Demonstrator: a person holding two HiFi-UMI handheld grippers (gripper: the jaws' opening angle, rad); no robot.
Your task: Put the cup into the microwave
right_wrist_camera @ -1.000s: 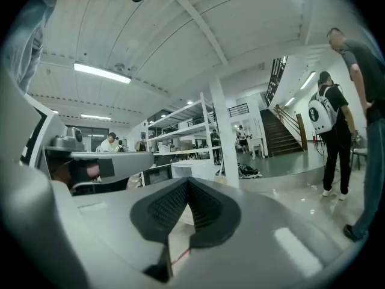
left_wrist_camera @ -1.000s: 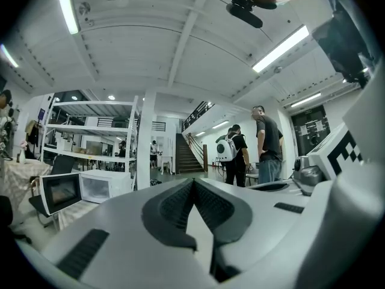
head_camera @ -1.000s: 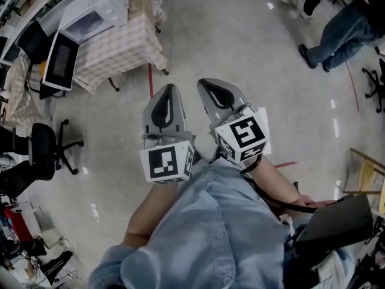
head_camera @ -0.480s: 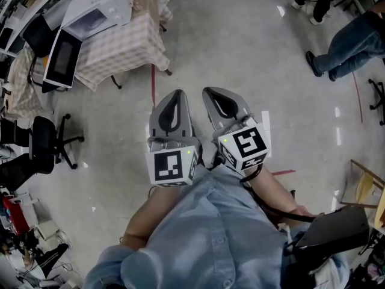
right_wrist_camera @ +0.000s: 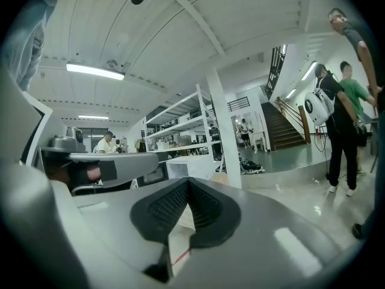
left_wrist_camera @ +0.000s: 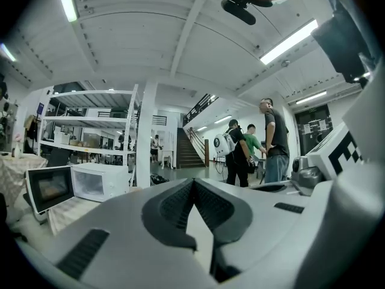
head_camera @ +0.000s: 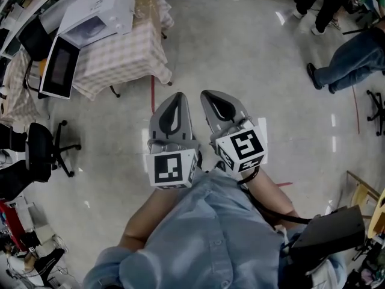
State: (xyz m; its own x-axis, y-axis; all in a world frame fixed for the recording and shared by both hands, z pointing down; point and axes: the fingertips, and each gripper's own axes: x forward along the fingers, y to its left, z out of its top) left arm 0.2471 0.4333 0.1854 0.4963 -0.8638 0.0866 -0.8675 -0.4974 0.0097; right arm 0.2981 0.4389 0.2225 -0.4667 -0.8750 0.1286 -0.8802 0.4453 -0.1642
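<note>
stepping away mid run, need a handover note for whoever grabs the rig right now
Left claw: shut, empty.
Right claw: shut, empty. Both are held side by side in front of the chest.
Microwave stands on the checked table at the head view's upper left, door open. No cup shows in any view.
Done: door already open; cup not picked up.
Left: find the cup, grasp it, set it inside.

The 2 grippers are held level, side by side: left gripper [head_camera: 170, 110] and right gripper [head_camera: 218, 104], jaws together, empty
</note>
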